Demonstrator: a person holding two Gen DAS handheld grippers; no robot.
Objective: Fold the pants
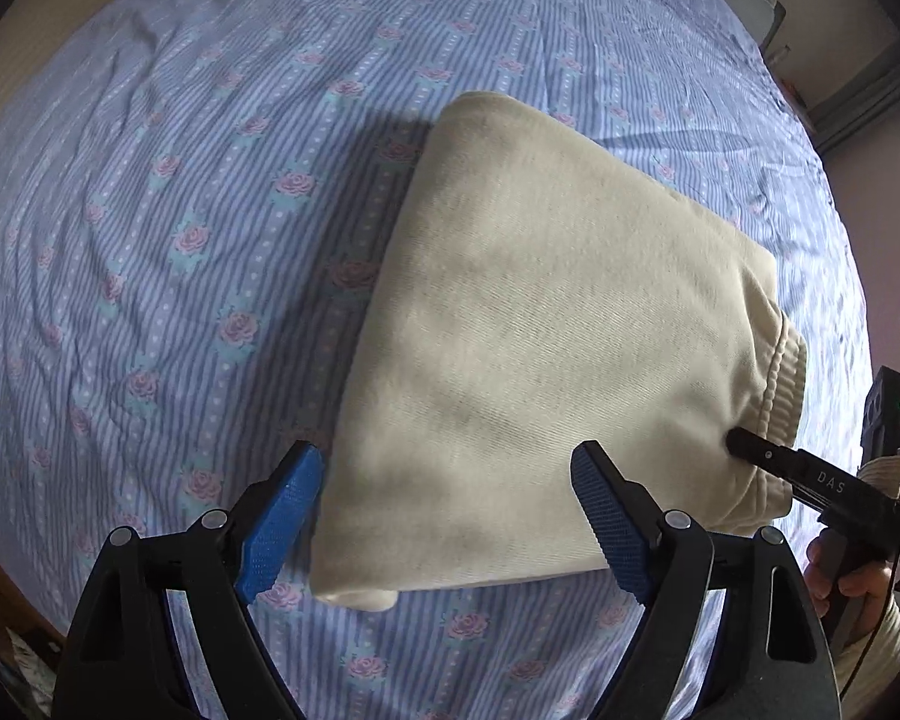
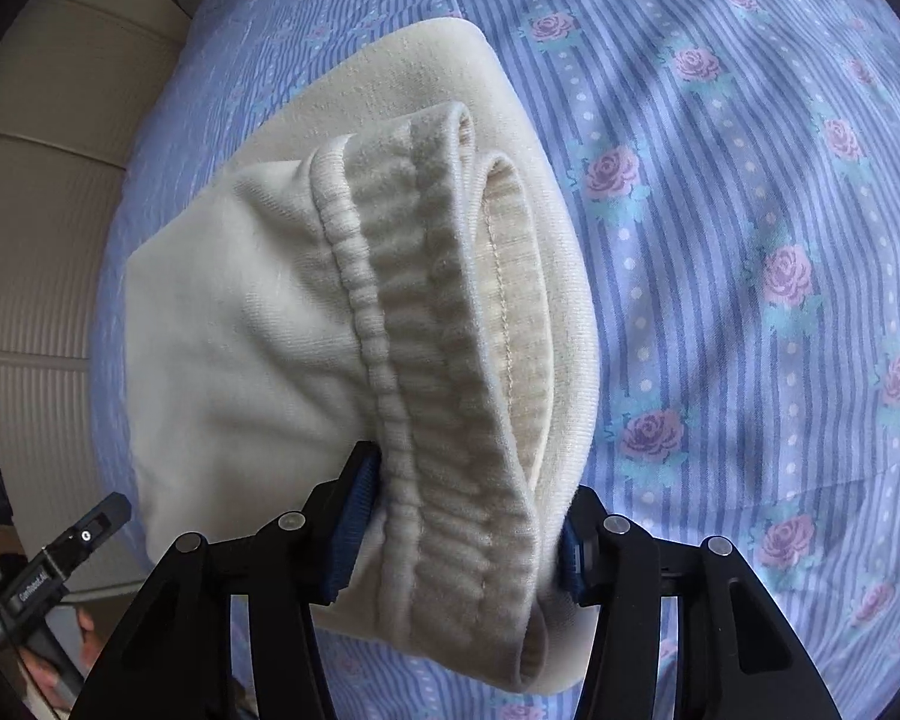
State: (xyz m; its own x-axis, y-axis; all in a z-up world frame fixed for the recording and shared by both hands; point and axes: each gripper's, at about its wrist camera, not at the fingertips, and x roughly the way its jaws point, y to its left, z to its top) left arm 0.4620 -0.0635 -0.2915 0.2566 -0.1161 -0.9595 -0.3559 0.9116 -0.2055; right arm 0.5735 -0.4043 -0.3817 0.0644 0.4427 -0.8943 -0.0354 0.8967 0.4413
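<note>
Right wrist view: cream pants folded thick, ribbed waistband between clenched right fingers; left fingers spread.

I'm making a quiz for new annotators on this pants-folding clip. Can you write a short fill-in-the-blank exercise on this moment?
1. The folded pants are ____ in colour.
2. The right gripper is shut on the ribbed ____ end of the pants.
3. The left gripper has its jaws ____, gripping nothing.
4. The bedsheet has blue stripes and pink ____.

Missing words: cream; waistband; open; roses

Folded pants on bedsheet; waistband between right tool fingers.
</note>
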